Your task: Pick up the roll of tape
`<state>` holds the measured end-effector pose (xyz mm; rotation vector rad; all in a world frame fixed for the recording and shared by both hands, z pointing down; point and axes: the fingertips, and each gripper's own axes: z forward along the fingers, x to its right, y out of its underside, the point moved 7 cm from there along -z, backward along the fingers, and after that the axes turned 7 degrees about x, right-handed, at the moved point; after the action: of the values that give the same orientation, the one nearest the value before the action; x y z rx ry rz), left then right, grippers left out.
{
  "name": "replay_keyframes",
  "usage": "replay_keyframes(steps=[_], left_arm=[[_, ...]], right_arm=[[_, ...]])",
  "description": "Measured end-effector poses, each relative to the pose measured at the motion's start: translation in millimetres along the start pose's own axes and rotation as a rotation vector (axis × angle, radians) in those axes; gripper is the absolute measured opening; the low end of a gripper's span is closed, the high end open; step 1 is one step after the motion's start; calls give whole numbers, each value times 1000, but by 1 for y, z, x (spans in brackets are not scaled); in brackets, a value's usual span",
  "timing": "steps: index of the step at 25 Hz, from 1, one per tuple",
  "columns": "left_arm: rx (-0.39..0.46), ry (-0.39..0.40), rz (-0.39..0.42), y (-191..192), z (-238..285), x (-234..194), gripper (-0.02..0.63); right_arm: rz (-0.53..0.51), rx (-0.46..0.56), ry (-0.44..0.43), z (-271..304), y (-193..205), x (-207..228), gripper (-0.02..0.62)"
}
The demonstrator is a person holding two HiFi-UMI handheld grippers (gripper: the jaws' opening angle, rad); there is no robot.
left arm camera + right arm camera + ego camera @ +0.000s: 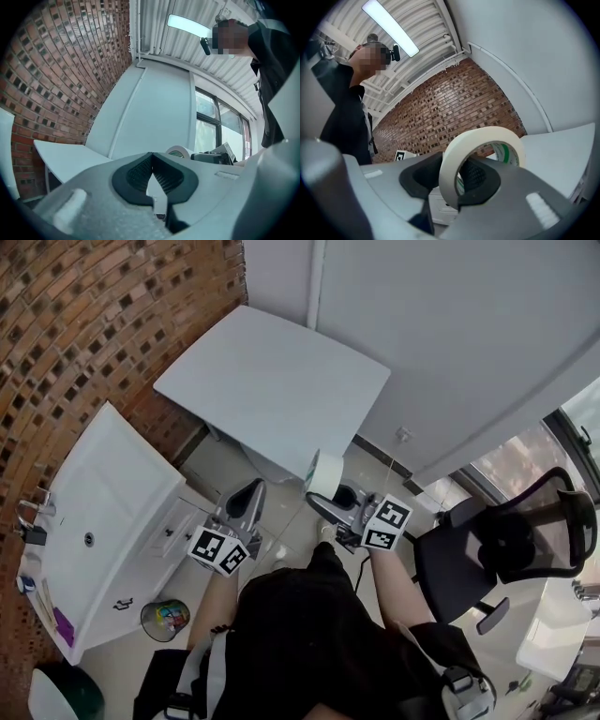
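My right gripper clamps the tape by its band, held in the air, clear of the table. My left gripper is closed and empty. I judge the pickup done.

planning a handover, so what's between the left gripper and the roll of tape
Nothing: the head view shows only bare floor below the gap between the left gripper and the roll of tape, gripped by the right gripper.
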<state>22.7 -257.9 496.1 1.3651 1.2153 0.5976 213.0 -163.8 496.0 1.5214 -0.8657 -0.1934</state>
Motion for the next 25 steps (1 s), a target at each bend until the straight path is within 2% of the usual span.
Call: replay_keyframes(steps=[4, 7, 10, 14, 25], left_arm=[[3, 5, 15, 7, 4, 21, 2], [3, 0, 38, 9, 12, 29, 2], [16, -29, 68, 8, 23, 31, 2], [16, -6, 92, 0, 42, 49, 2], [36, -44, 92, -3, 47, 58, 2]], right_arm=[[23, 35, 12, -23, -5, -4, 117], [29, 22, 16, -32, -9, 5, 117], [37, 14, -8, -35, -17, 12, 117], [28, 13, -40, -44, -32, 19, 117], [29, -1, -63, -64, -33, 41, 117]])
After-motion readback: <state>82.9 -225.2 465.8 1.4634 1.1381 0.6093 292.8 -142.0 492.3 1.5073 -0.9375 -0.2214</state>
